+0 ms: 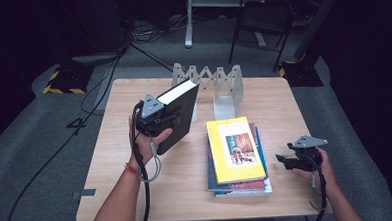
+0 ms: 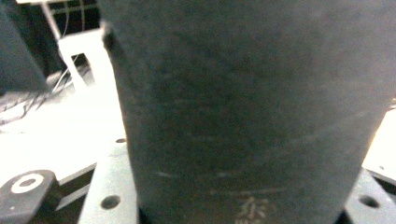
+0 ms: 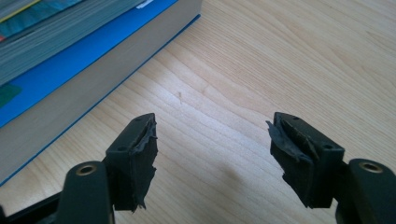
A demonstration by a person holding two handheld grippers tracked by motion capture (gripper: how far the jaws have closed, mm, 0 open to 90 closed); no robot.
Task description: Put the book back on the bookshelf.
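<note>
Gripping: left gripper [image 1: 160, 123] clamping thick black hardcover book [image 1: 180, 113], jaws closed on its spine, book filling the left gripper view [image 2: 243, 107]
Book position: being held tilted above the light wooden table [image 1: 187, 191], just in front of the grey zigzag metal book rack [image 1: 210, 82]
Resting: right gripper [image 1: 292, 160] sitting at the table's right edge, jaws spread wide [image 3: 212, 158], grasping nothing
Lying nearby: flat stack of books topped by a yellow-covered one [image 1: 234, 149], between both grippers
</note>
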